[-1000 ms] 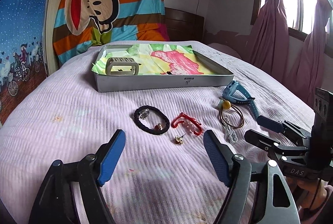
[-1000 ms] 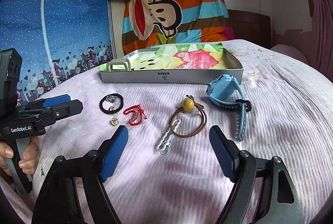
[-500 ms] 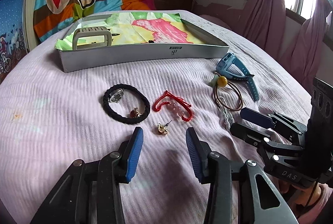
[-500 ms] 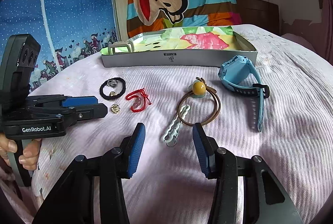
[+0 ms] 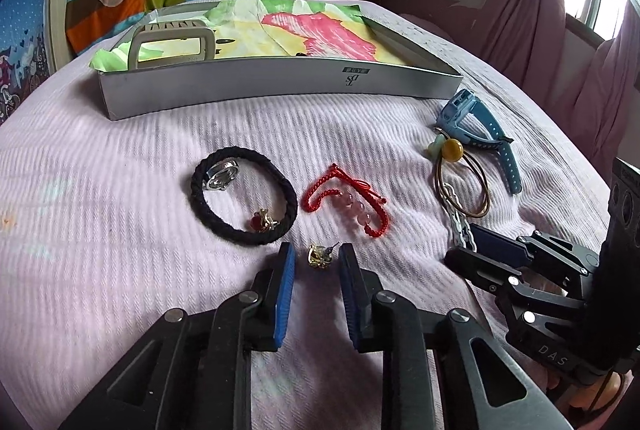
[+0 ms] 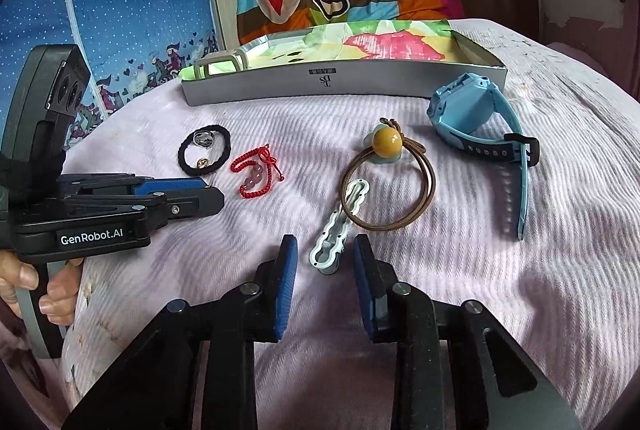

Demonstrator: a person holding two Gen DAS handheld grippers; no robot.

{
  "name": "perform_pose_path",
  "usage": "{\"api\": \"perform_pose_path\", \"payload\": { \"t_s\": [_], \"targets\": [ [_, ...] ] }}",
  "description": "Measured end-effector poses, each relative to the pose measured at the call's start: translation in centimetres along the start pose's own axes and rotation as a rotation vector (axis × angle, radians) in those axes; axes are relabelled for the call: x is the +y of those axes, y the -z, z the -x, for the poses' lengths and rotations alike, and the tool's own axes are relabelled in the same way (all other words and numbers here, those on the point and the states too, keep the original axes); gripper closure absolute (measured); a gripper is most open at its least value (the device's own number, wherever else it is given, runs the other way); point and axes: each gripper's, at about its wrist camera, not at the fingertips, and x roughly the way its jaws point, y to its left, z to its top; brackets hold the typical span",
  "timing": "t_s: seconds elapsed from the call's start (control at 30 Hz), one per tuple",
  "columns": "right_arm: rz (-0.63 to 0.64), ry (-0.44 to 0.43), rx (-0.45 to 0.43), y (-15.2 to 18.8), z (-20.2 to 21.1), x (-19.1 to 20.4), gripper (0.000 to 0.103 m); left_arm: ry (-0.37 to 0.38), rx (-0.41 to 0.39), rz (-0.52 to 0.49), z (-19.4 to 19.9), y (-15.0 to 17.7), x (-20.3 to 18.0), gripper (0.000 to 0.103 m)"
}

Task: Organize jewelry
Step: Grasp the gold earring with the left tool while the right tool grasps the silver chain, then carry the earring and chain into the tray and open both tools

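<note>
Jewelry lies on a pink bedspread. My left gripper (image 5: 316,260) is low on the bed, its jaws narrowly open on either side of a gold stud earring (image 5: 319,257). Beyond it lie a black braided hair tie (image 5: 244,201) with a silver ring (image 5: 220,177) and a red-gold charm (image 5: 262,222) inside, and a red cord bracelet (image 5: 346,201). My right gripper (image 6: 324,262) is narrowly open around the near end of a pale green hair clip (image 6: 338,226). A brown hair tie with a yellow bead (image 6: 387,143) and a blue watch (image 6: 476,118) lie beyond.
A shallow grey box (image 5: 280,82) lined with colourful paper stands at the back, with a beige square frame (image 5: 172,44) in its left corner. Striped monkey cloth hangs behind; pink curtains hang at the right. The two grippers sit close side by side.
Both grippers have moved forward and down to the bed and narrowed their jaws. The left now brackets the gold earring, the right the green hair clip.
</note>
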Motion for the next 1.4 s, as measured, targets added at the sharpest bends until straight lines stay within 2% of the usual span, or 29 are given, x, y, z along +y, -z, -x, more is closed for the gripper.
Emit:
{"api": "perform_pose_path", "payload": {
  "t_s": [0.1,0.2,0.43,0.63,0.83,1.0,1.17,1.4],
  "targets": [
    [-0.005,0.005,0.006,0.1,0.0,0.1,0.082,-0.018,0.0,0.01,-0.3,0.1,0.1,0.09],
    [-0.016,-0.002,0.012,0.2,0.0,-0.1,0.087,-0.015,-0.006,0.014,-0.2,0.2,0.2,0.09],
    [-0.058,-0.042,0.004,0.8,0.4,-0.5,0.088,-0.001,-0.049,0.017,0.6,1.0,0.2,0.09],
    [-0.056,-0.093,-0.029,1.4,1.2,-0.2,0.088,-0.007,-0.102,0.024,1.9,2.1,0.3,0.091],
    [-0.007,-0.092,-0.101,1.6,2.5,0.9,0.088,-0.015,-0.138,0.029,2.8,2.0,0.2,0.091],
    [0.004,-0.101,-0.158,0.8,3.9,0.7,0.088,-0.01,-0.161,-0.002,3.8,-0.2,-0.7,0.091],
    [0.011,-0.094,-0.201,-1.8,4.5,-0.4,0.088,-0.004,-0.221,-0.016,4.7,-3.9,-1.2,0.091],
    [0.008,-0.117,-0.238,-7.9,2.9,-2.4,0.088,-0.112,-0.212,0.009,2.9,-10.9,-0.6,0.091]
  ]
}}
